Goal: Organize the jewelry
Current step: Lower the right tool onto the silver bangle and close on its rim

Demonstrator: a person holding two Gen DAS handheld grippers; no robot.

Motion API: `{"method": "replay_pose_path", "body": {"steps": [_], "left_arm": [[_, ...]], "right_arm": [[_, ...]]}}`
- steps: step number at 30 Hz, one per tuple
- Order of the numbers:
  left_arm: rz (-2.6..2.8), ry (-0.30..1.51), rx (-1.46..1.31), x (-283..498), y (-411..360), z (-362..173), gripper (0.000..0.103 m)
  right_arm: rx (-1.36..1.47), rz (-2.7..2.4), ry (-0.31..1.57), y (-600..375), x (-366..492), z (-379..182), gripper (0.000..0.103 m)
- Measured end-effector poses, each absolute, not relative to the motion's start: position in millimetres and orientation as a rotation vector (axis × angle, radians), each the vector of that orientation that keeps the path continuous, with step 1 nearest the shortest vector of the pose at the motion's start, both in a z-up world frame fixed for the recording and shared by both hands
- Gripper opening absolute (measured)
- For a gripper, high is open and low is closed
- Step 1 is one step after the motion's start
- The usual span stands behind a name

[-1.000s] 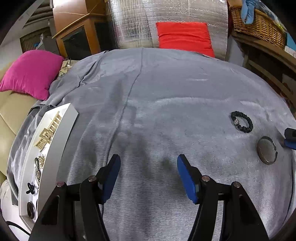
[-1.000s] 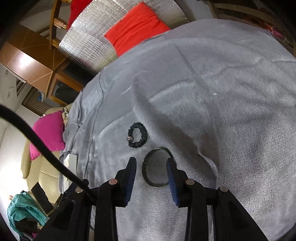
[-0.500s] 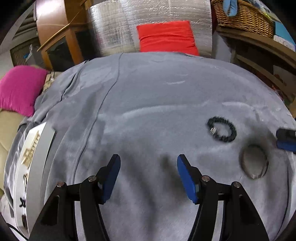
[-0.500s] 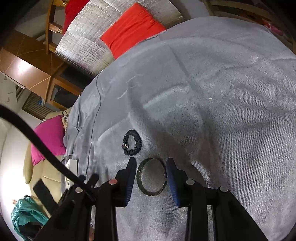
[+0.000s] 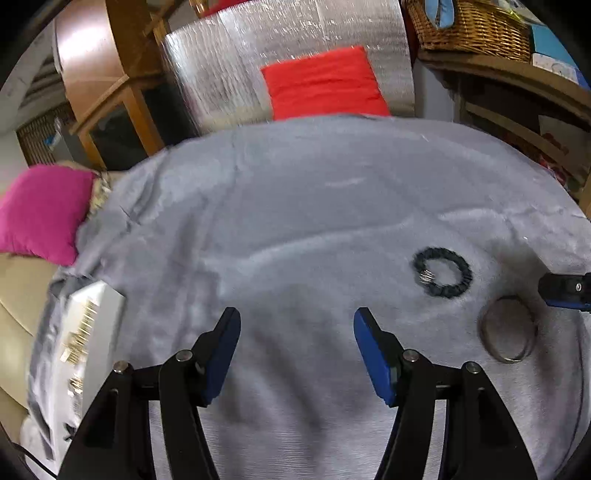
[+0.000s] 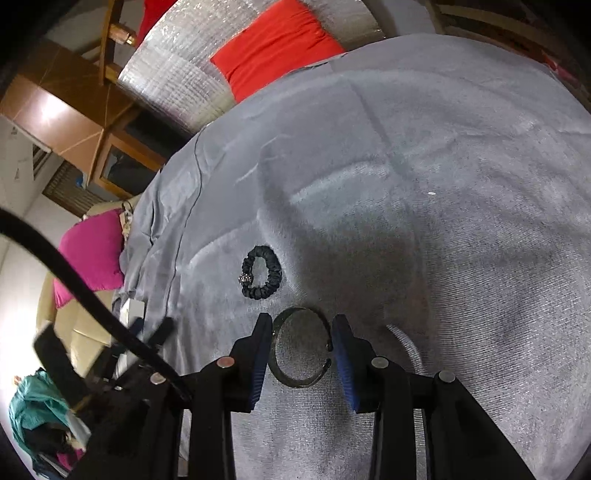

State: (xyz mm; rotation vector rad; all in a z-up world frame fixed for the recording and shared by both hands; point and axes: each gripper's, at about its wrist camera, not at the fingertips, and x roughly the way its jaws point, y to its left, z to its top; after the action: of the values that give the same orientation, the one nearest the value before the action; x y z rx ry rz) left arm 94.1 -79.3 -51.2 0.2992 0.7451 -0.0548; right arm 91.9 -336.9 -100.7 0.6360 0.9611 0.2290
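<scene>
Right hand-held gripper [image 6: 298, 345]: jaws narrow, straddling the metal bangle [image 6: 300, 349], which lies flat on the grey cloth [image 6: 443, 221]. Left pad looks to be touching or just beside the bangle's left edge; right pad sits just beside the bangle's open ends. Cannot tell whether the pads are pressing on it.

Left hand-held gripper [image 5: 297, 349]: jaws wide, nothing between them, only bare grey cloth. Its jaws have just been opening a little further, with nothing between them. In the left view the bangle [image 5: 506, 329] lies to the right of this gripper, with the right gripper's blue tip at the frame edge just beyond it.

Just past the bangle: black braided bracelet [image 6: 261, 272] with a small silver bead, flat on the cloth, near the bangle but apart from it.

Far left edge of the cloth: white jewelry tray [image 5: 83, 332] with gold pieces on it, blurred, well apart from both bracelets.

Further back: pink cushion [image 5: 40, 212] at the left, red cushion [image 5: 321, 83] against a silver foil panel [image 5: 229, 74], wicker basket [image 5: 469, 27] on a wooden shelf at upper right.
</scene>
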Motion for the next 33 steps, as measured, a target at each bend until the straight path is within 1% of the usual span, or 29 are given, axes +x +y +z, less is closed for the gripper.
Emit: {"method": "replay_pose_path", "body": {"steps": [2, 3, 10, 18, 22, 33], "left_arm": [[-0.045, 0.742, 0.290, 93.2, -69.8, -49.1, 0.071], [-0.050, 0.748, 0.279, 93.5, -66.2, -49.1, 0.071], [-0.048, 0.754, 0.247, 91.8, -44.9, -46.0, 0.071], [-0.067, 0.716, 0.264, 82.5, -32.4, -39.7, 0.071], [-0.056, 0.698, 0.268, 80.6, -26.8, -35.8, 0.071], [-0.049, 0.691, 0.263, 79.8, -21.8, -34.3, 0.071]], "right_arm": [[0.611, 0.220, 0.967, -330.8, 93.2, -101.7, 0.049], [0.599, 0.215, 0.969, -327.7, 93.6, -102.1, 0.050], [0.515, 0.194, 0.972, -309.8, 95.9, -101.9, 0.050], [0.459, 0.166, 0.979, -299.0, 98.3, -102.4, 0.053], [0.421, 0.162, 0.980, -288.7, 99.9, -103.0, 0.061], [0.288, 0.148, 0.988, -265.8, 99.8, -107.1, 0.061]]}}
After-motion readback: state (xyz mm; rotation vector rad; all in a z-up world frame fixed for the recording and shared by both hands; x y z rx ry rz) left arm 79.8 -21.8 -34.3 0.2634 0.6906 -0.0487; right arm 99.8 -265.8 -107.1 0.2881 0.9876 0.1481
